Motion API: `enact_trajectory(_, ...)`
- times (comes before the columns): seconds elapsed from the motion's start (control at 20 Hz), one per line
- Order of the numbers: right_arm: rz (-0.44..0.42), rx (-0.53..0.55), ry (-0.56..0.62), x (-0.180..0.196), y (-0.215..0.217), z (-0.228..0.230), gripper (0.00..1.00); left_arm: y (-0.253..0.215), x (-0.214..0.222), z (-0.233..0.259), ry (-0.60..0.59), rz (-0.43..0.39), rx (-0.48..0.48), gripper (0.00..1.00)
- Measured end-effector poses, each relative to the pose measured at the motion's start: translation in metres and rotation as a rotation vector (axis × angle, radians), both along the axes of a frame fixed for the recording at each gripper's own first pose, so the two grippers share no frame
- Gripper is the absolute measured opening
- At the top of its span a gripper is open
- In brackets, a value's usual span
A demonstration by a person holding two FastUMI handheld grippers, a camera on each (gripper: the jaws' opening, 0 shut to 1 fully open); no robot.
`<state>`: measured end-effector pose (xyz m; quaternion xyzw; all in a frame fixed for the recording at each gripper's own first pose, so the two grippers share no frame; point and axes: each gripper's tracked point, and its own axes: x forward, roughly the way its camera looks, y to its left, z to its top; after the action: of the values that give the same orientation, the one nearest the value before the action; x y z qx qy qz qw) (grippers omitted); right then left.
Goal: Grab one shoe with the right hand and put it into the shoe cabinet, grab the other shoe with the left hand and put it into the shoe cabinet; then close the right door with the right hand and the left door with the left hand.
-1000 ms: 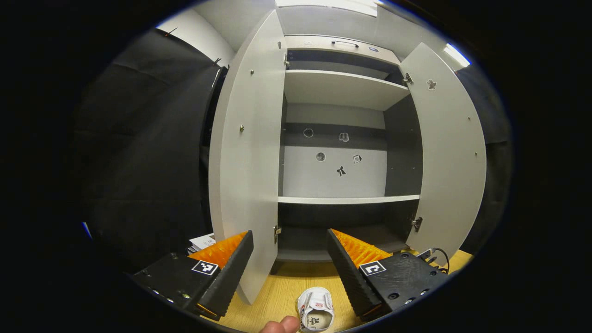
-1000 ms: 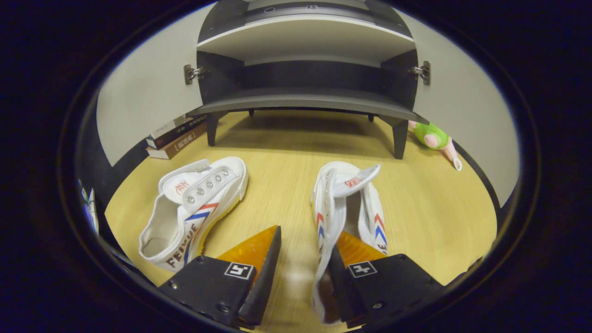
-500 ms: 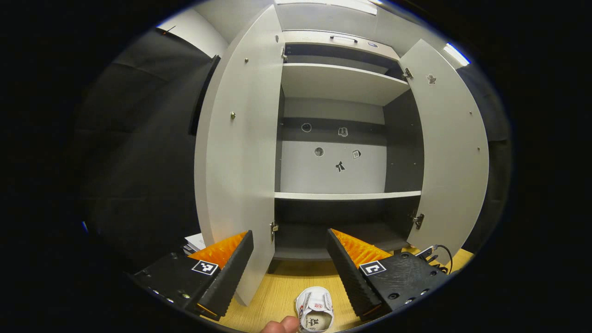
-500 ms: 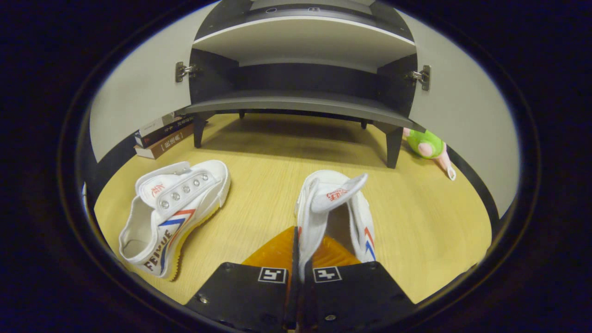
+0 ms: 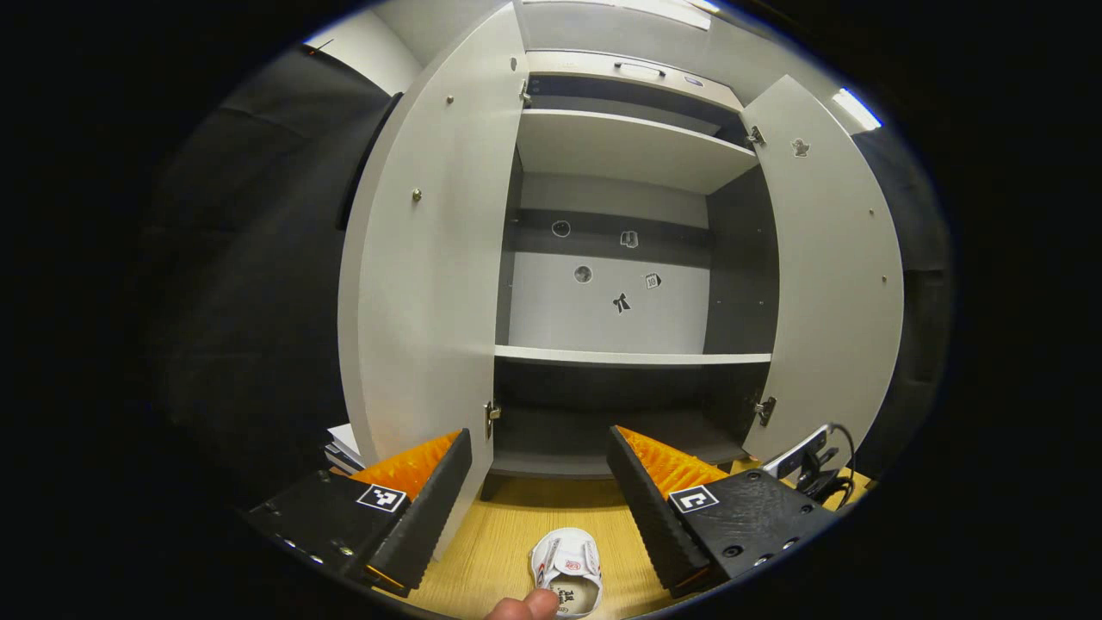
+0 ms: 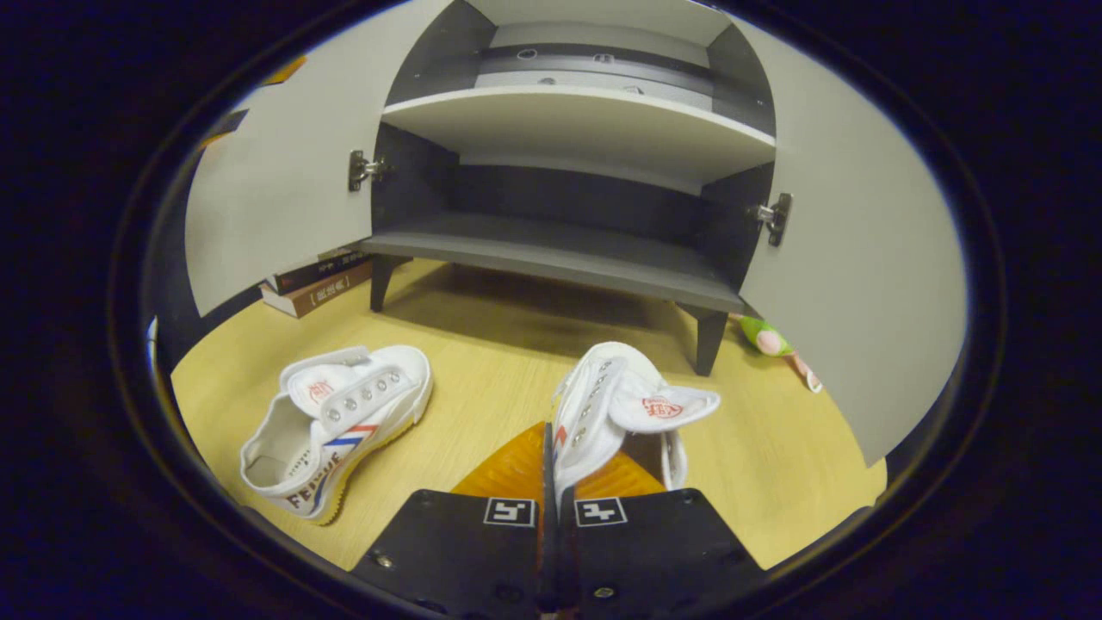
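Right gripper view: the right gripper at lower centre is clamped on the side wall of one white shoe. The second shoe lies on the wooden floor at lower left. The shoe cabinet, doors open, spans the upper frame. Left gripper view: the left gripper is wide open, holding nothing, facing the cabinet.

Wood floor bears shoe; books; cabinet.
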<state>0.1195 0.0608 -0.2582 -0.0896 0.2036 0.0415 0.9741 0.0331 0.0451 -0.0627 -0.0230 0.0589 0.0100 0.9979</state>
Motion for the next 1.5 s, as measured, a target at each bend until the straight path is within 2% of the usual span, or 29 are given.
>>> enact_trajectory(0.25, 0.014, 0.043, -0.100, -0.016, -0.002, 0.068, 0.04, -0.011, -0.003, 0.005, -0.019, -0.017, -0.004, 0.95)
enact_trajectory(0.4, 0.021, 0.017, -0.147, -0.028, -0.005, 0.103, 0.04, -0.019, -0.005, 0.005, -0.022, -0.034, -0.006, 0.95)
enact_trajectory(0.6, 0.035, 0.063, -0.195, -0.024, 0.000, 0.161, 0.04, -0.029, -0.007, 0.001, -0.024, -0.064, 0.006, 0.95)
enact_trajectory(0.8, 0.046, 0.037, -0.301, 0.012, -0.001, 0.230, 0.04, -0.035, -0.009, -0.001, -0.022, -0.087, -0.005, 0.95)
enact_trajectory(0.9, 0.048, 0.066, -0.310, 0.037, 0.000, 0.261, 0.04, -0.038, -0.009, -0.002, -0.019, -0.094, -0.014, 0.95)
enact_trajectory(1.0, 0.048, 0.096, -0.295, 0.069, 0.001, 0.286, 0.04, -0.040, -0.010, -0.003, -0.017, -0.101, -0.019, 0.95)
enact_trajectory(1.15, 0.038, 0.066, -0.265, 0.121, -0.003, 0.313, 0.04, -0.039, -0.009, -0.002, -0.022, -0.100, -0.018, 0.95)
enact_trajectory(1.5, -0.002, 0.041, -0.091, 0.223, 0.002, 0.320, 0.04, -0.025, -0.002, -0.002, -0.016, -0.071, -0.010, 0.95)
